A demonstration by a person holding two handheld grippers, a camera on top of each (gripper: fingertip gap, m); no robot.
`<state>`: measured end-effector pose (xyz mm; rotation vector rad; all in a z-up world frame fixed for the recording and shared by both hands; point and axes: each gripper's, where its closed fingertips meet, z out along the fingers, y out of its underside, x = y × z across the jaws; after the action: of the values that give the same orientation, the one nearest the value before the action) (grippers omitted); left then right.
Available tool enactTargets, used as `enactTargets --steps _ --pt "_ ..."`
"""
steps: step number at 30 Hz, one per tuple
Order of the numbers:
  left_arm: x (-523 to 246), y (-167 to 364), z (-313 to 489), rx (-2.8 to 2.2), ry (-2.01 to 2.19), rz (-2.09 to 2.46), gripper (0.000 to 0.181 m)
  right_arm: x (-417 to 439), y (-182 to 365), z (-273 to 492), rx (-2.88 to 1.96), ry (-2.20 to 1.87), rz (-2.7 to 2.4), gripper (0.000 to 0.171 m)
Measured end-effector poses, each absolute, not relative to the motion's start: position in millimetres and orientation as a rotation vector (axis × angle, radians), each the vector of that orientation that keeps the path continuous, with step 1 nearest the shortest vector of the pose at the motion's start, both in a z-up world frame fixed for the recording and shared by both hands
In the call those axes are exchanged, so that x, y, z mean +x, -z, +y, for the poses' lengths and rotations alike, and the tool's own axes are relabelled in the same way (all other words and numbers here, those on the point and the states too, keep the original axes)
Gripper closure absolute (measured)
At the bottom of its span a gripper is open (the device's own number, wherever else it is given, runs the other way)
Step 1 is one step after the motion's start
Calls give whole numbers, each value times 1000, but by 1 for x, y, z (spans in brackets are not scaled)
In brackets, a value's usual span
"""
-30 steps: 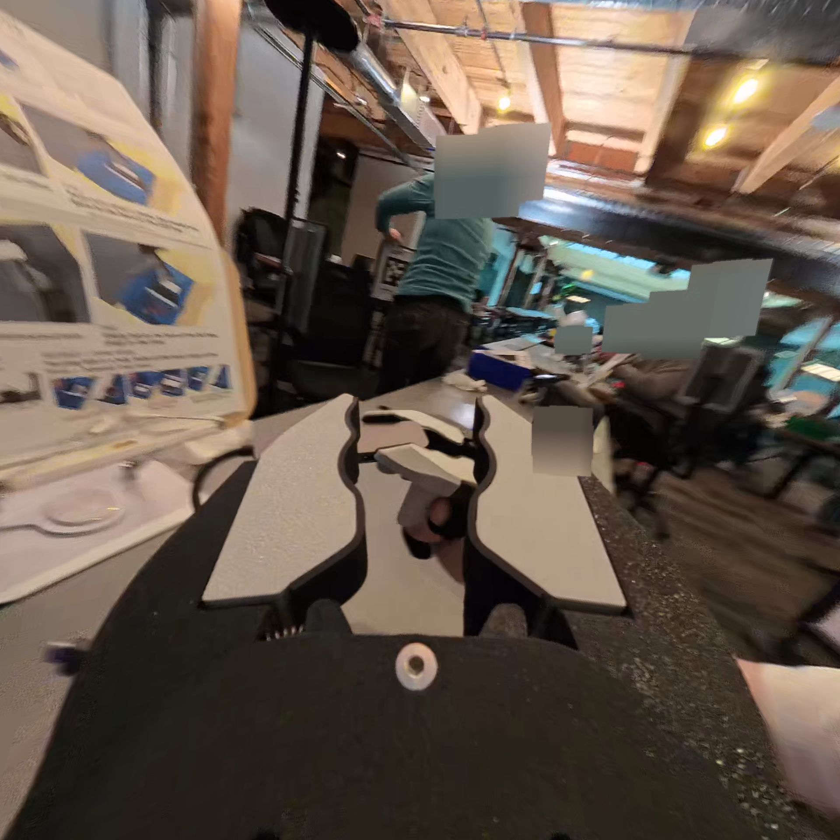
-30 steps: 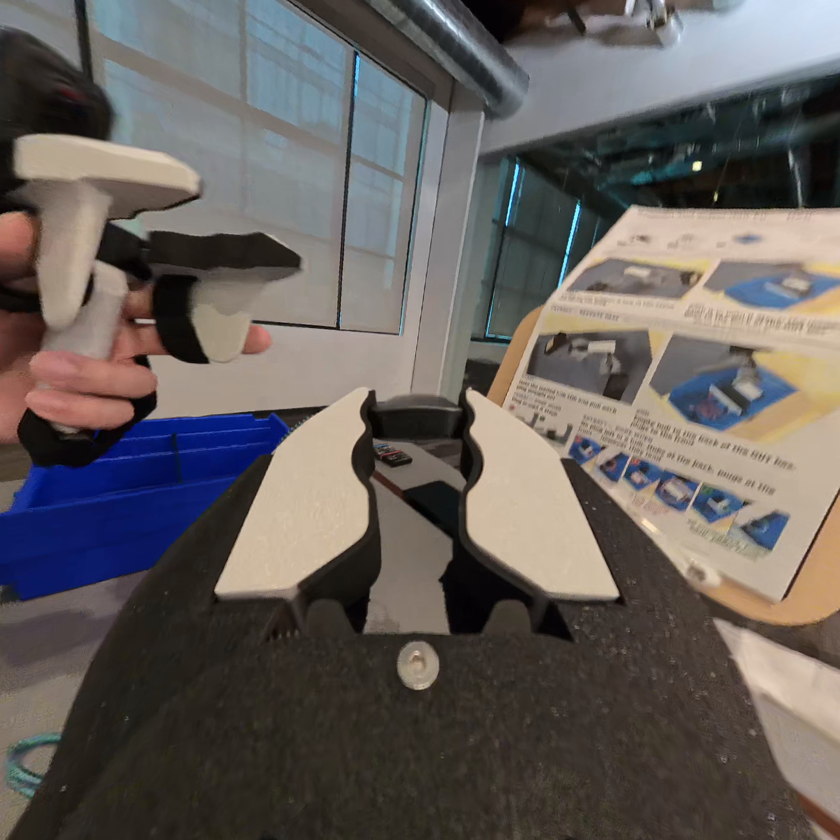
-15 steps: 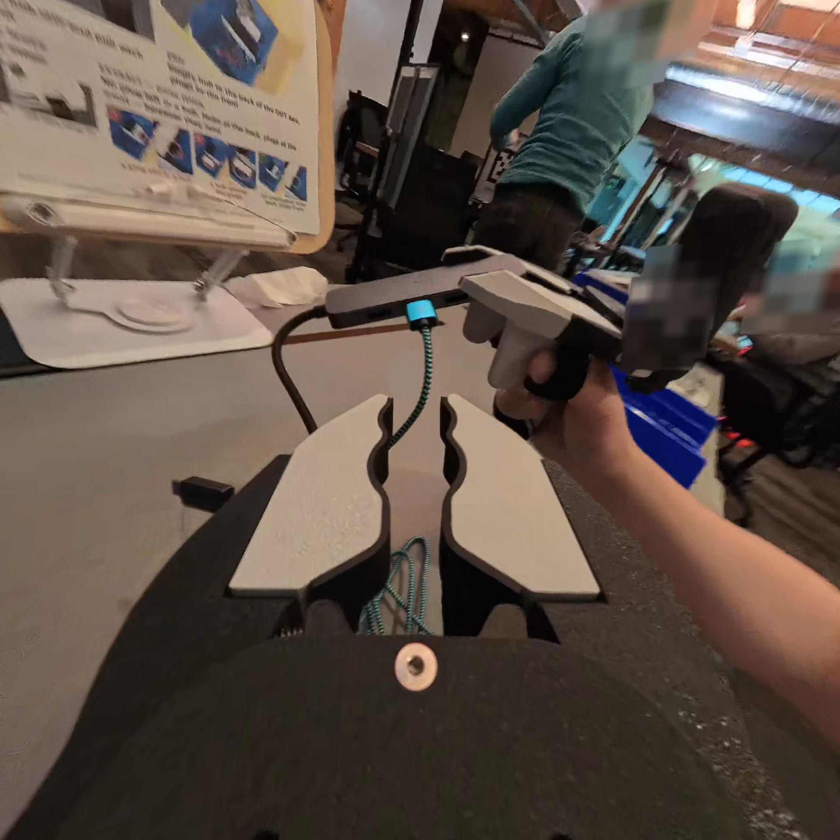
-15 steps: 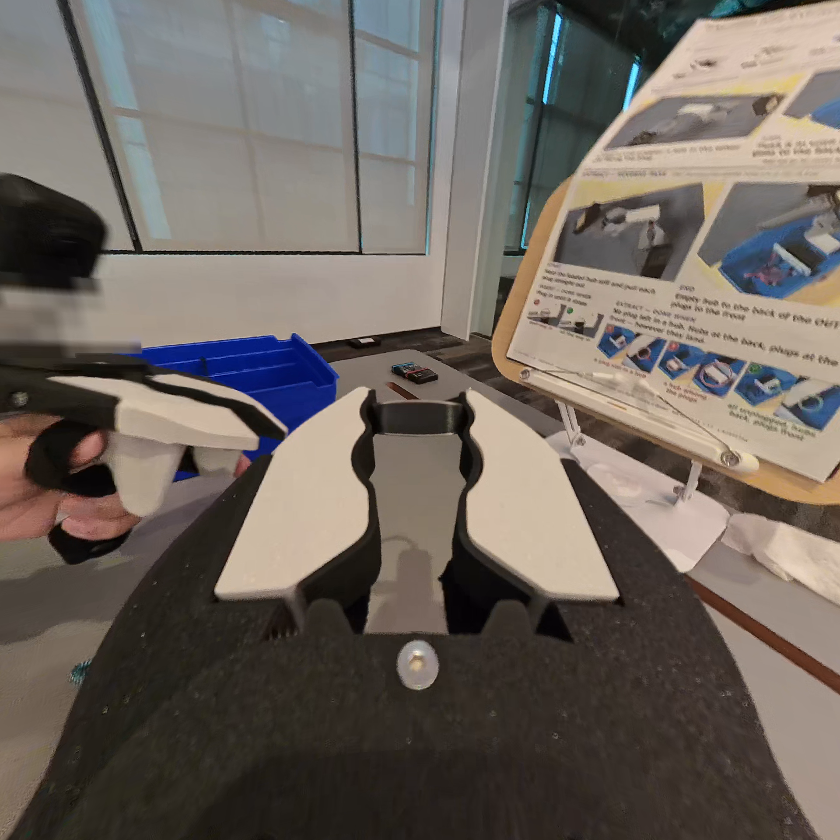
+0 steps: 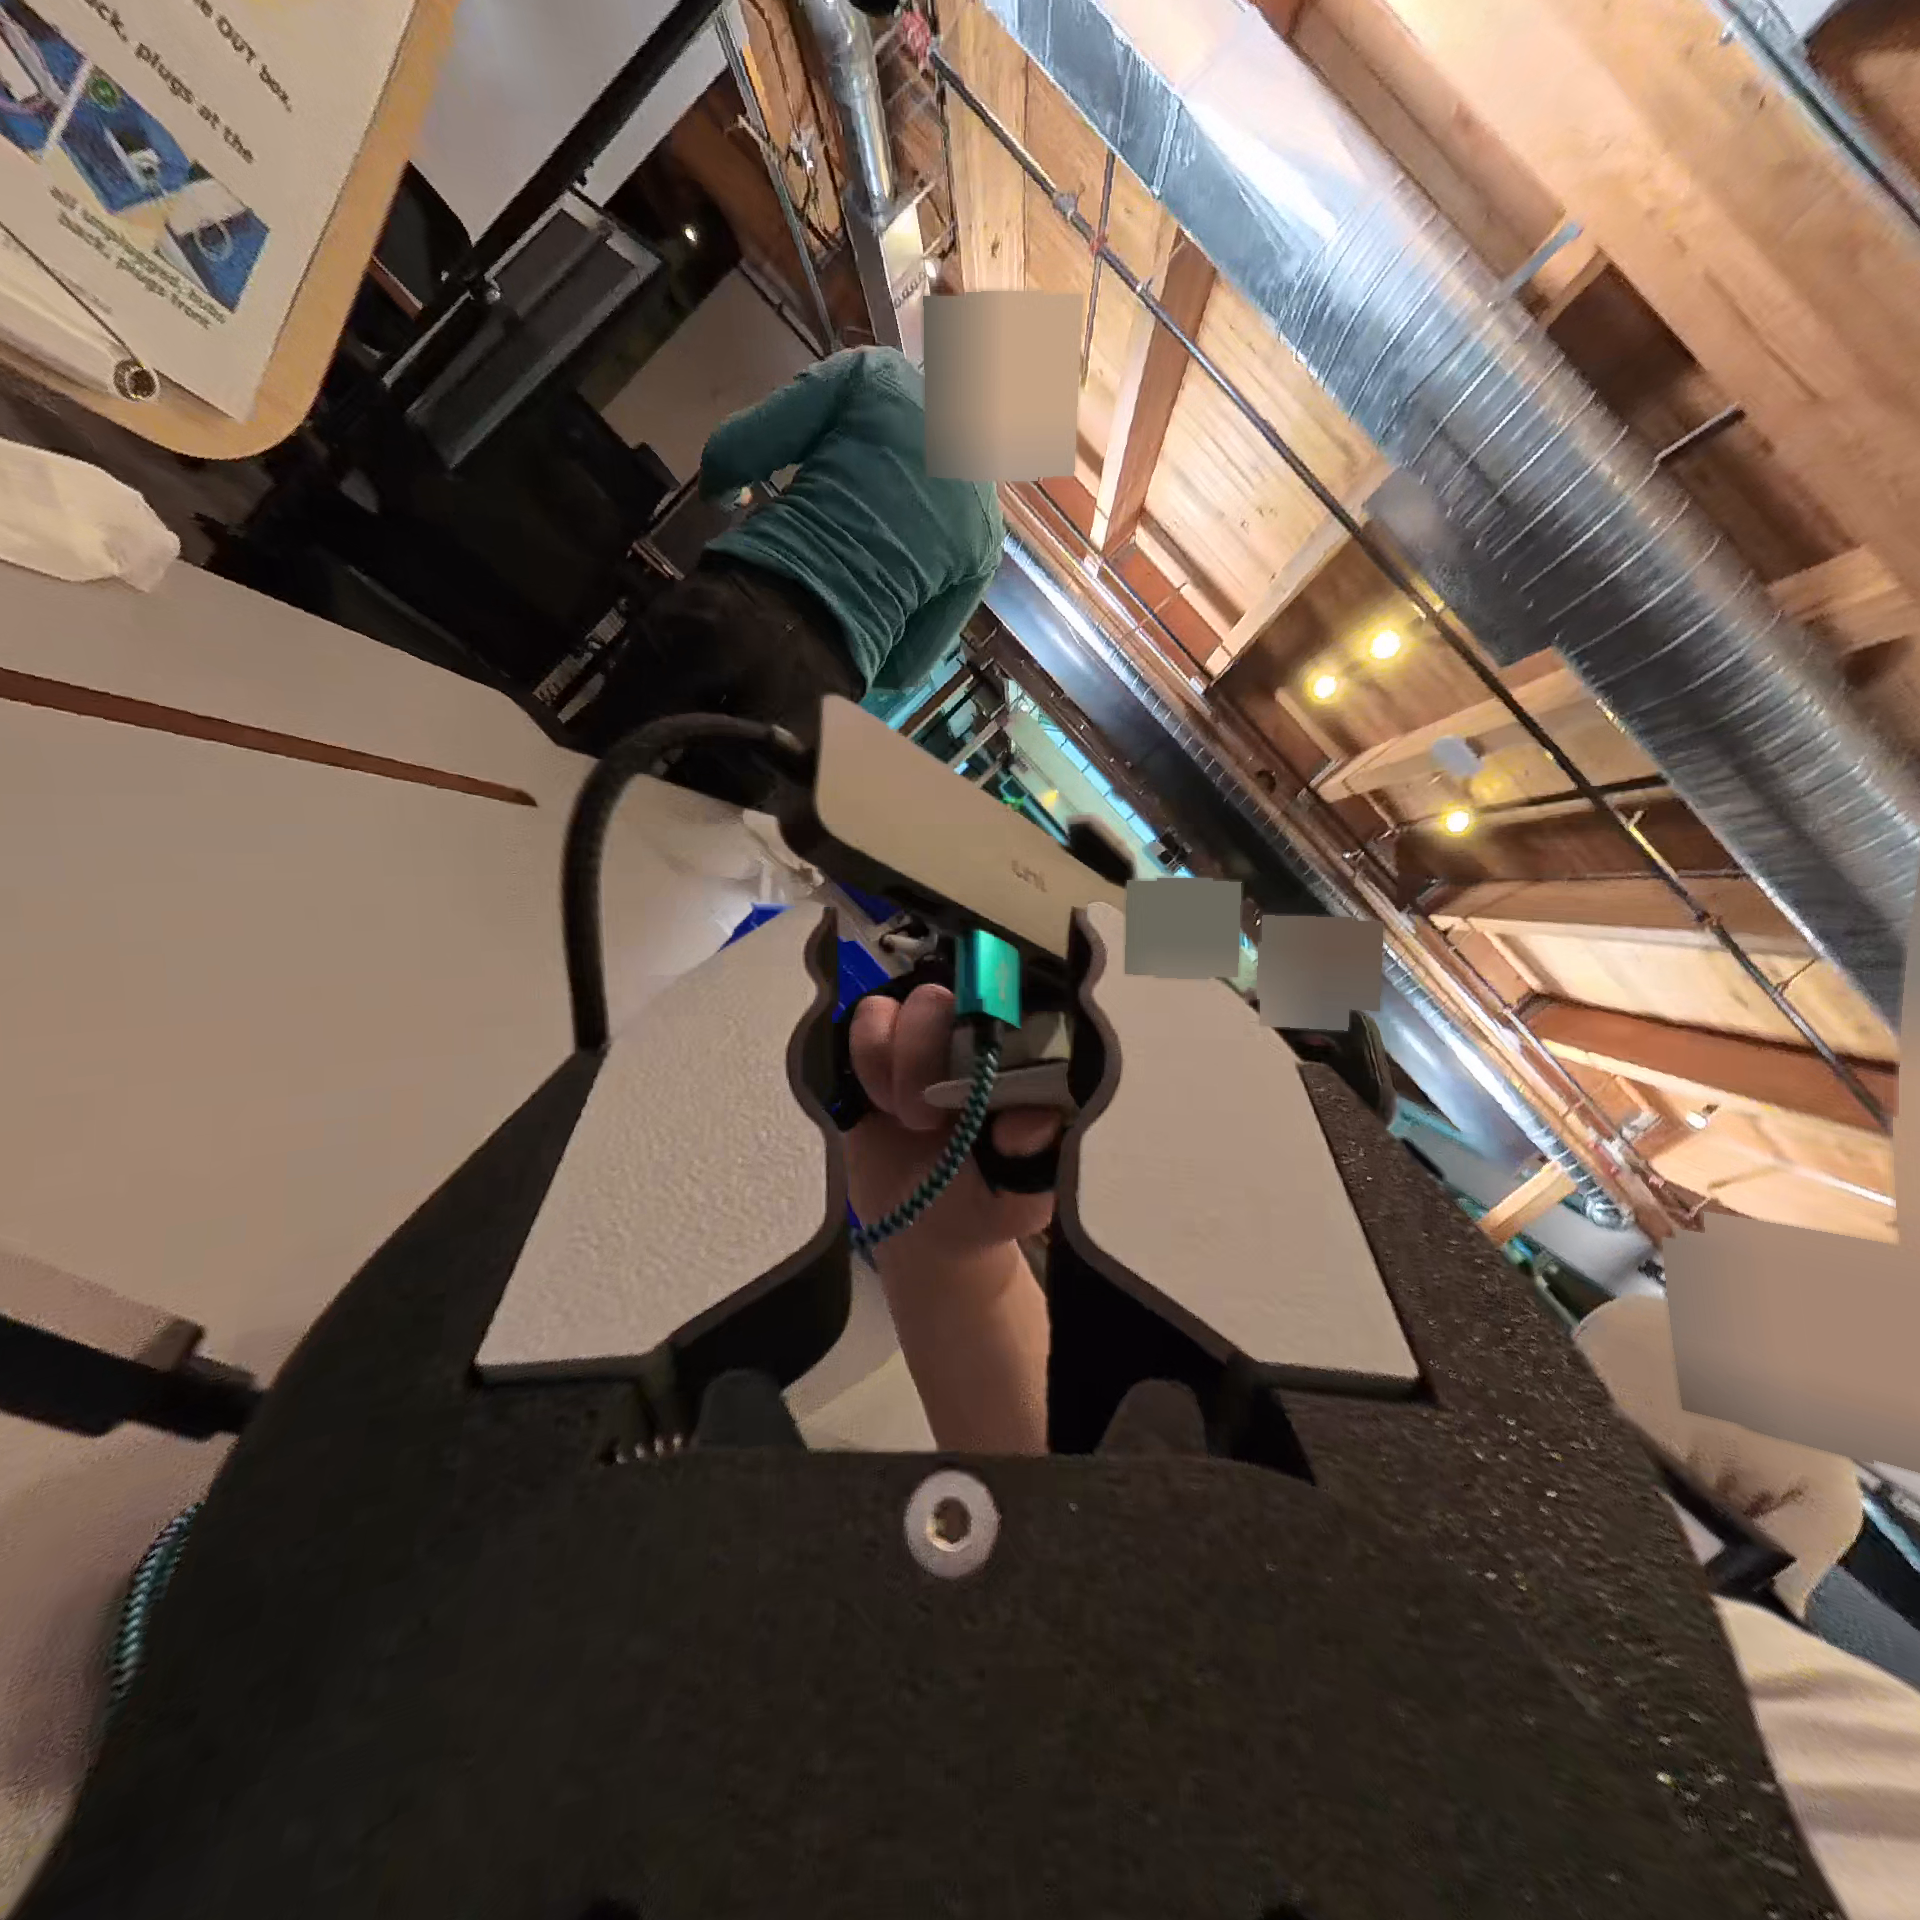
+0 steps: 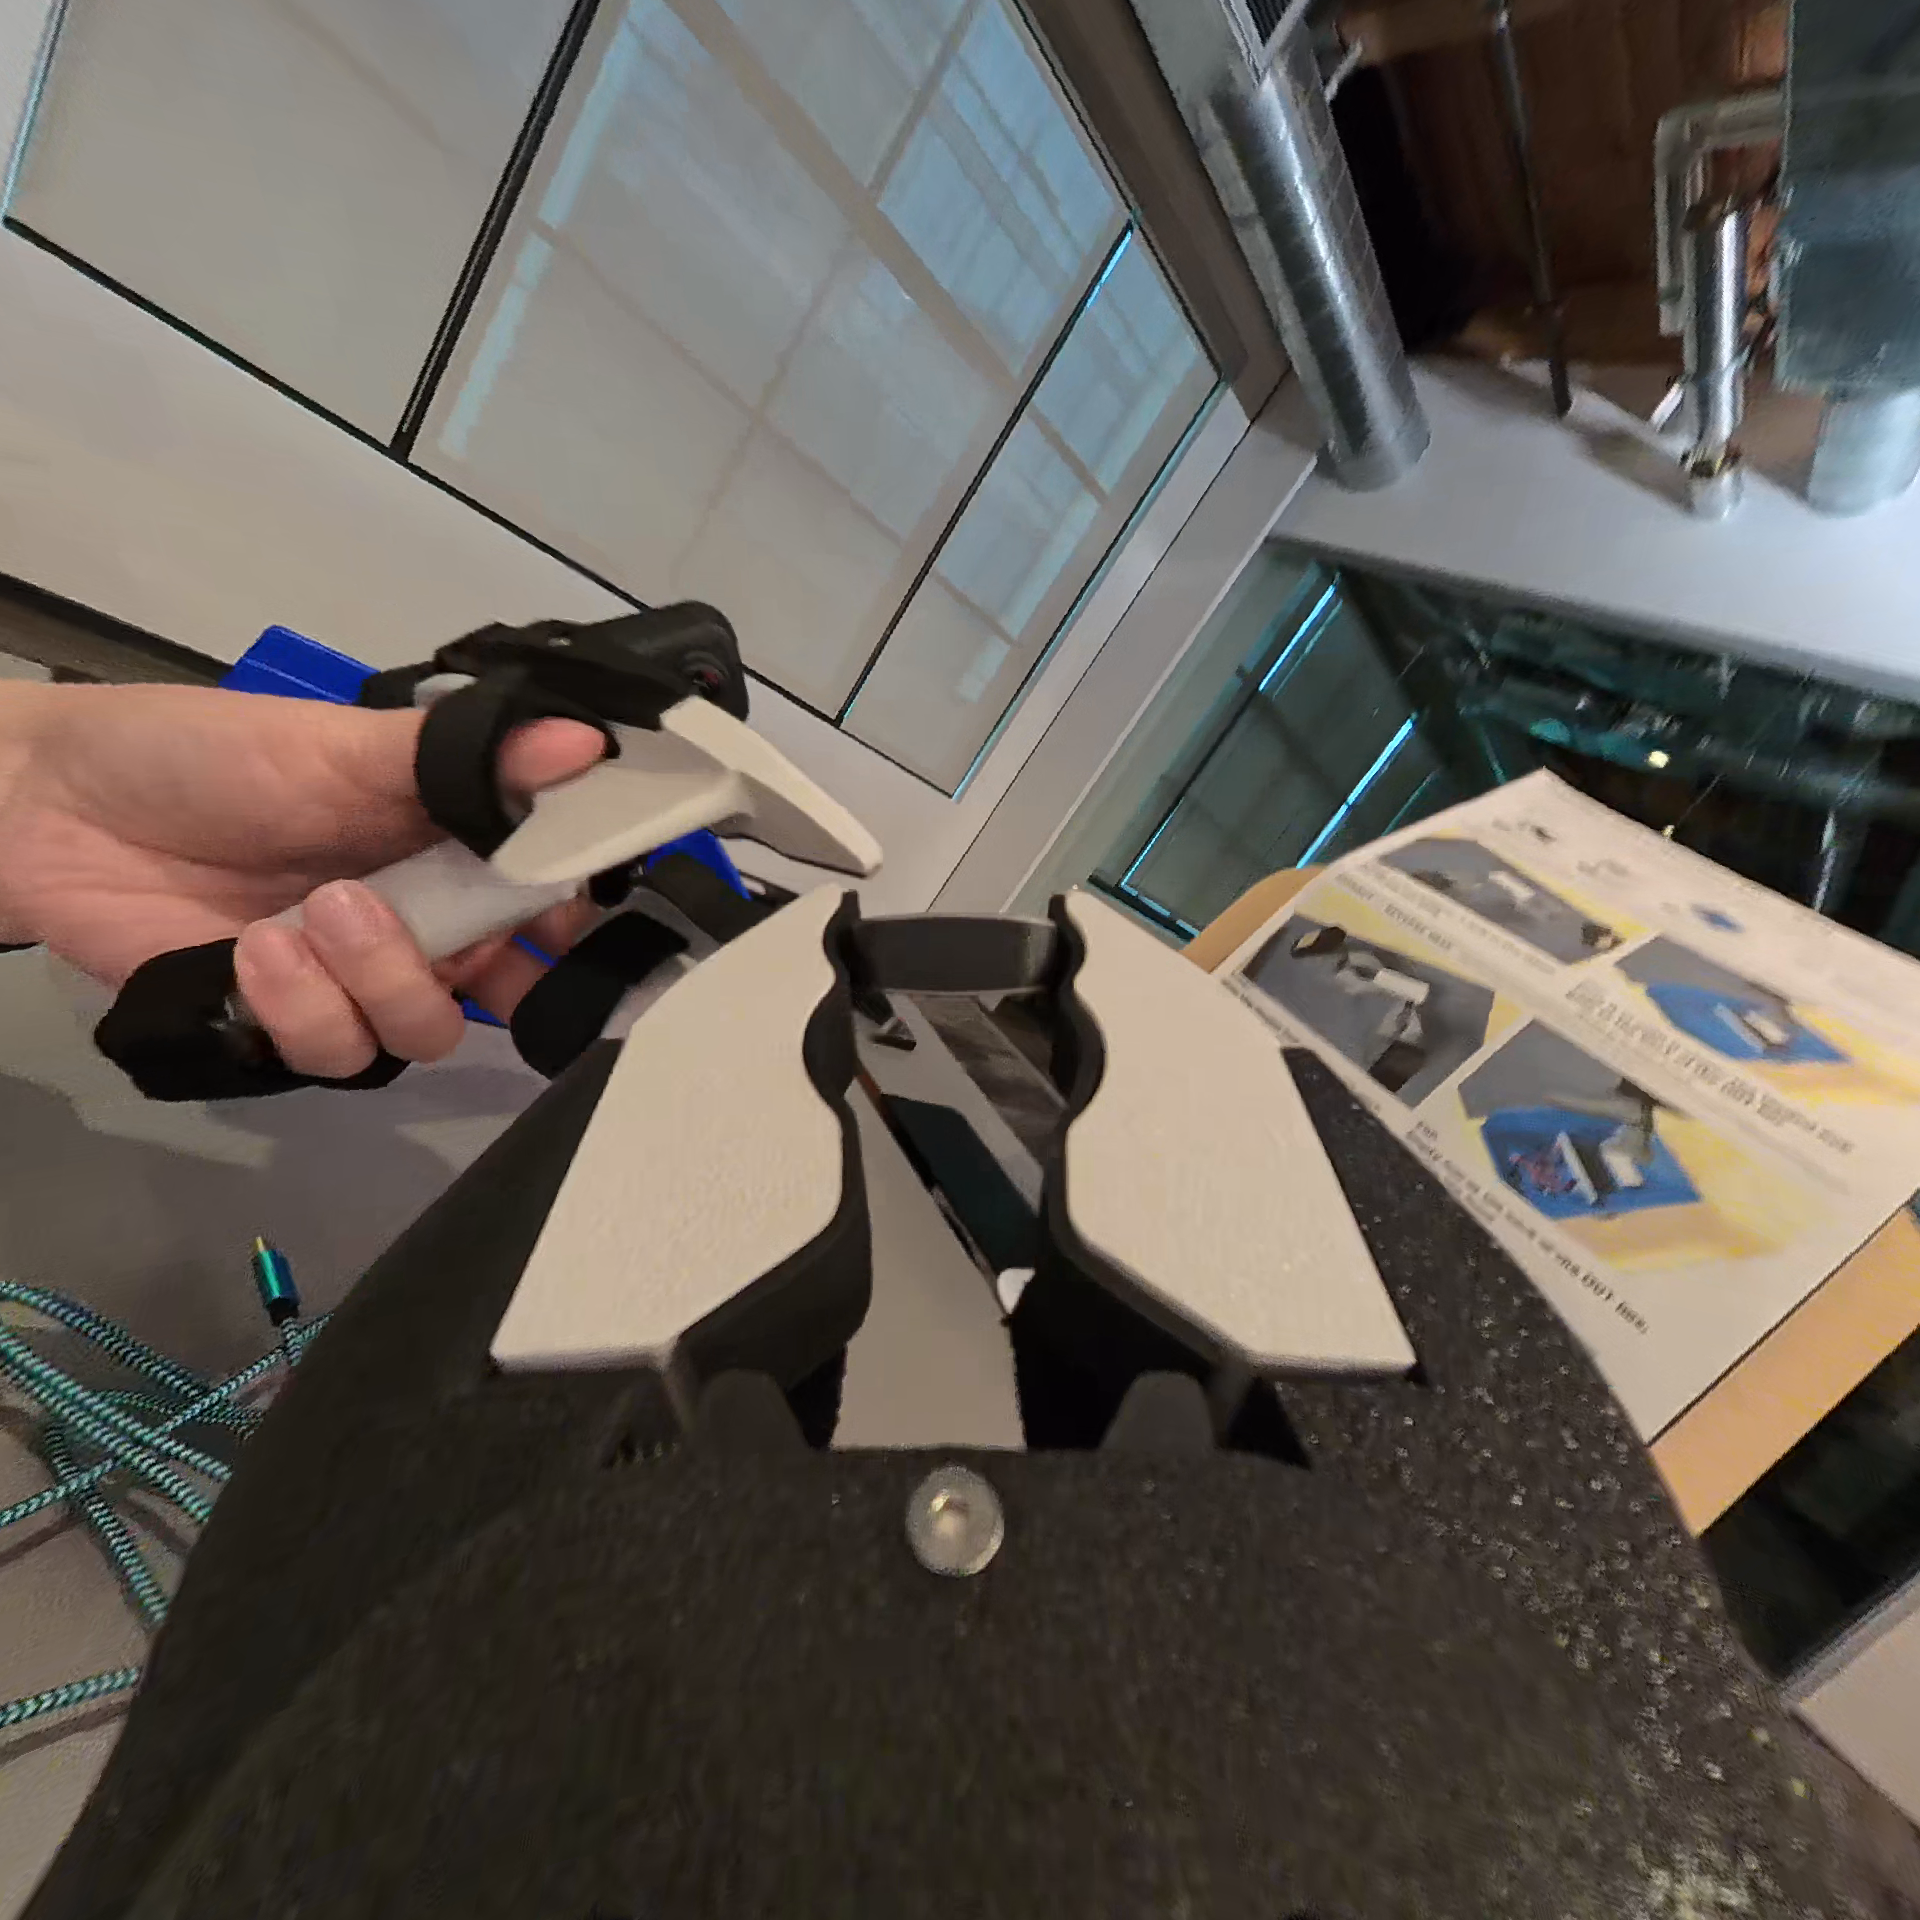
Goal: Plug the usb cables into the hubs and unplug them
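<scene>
Your right gripper (image 6: 951, 940) clamps the end of the grey USB hub (image 5: 940, 831), lifted off the table (image 5: 260, 935). A teal braided USB cable (image 5: 987, 982) is plugged into the hub's underside, just ahead of your left gripper (image 5: 951, 971), whose fingers stand apart, empty. The hub bears a small logo, too blurred to read. The printed instruction sheet (image 6: 1558, 1049) stands right of the hub.

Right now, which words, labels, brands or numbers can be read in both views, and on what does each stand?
I do not quote writing; here is what bears it.
Sheet: printed captions under small photos, partly legible in both views.
Hub: one small mark near its end, too small to read.
Plug: perhaps a faint sign, too blurred to tell.
Elsewhere: none seen.
</scene>
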<state>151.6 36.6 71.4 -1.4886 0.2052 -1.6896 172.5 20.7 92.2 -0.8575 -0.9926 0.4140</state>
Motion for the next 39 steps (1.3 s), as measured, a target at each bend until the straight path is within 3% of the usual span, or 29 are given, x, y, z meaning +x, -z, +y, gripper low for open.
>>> enactTargets --steps 11,13,15,16,22,26,34,39 --pt "137 -72 69 -1494 1618 -7 162 168 -67 48 -1032 -360 -1023 137" --pt "135 -64 76 -1561 1573 -28 170 168 -58 56 -1125 -417 -1014 129" --pt "135 -56 81 -1588 1490 -4 170 165 -50 58 -1183 -499 -1024 148" --pt "136 -56 80 -1572 1556 -31 171 164 -44 61 -1209 -504 -1034 149" --pt "131 -40 85 -1565 1705 -144 171 180 -47 58 -1060 -401 -981 117" --pt "130 -42 82 -1563 1812 -200 171 176 -26 64 -1093 -404 -1059 118" --pt "132 -41 81 -1558 1883 -246 171 165 -30 69 -1096 -464 -1029 136" --pt "131 -41 80 -1555 1893 -244 171 163 -27 70 -1134 -524 -1041 135"
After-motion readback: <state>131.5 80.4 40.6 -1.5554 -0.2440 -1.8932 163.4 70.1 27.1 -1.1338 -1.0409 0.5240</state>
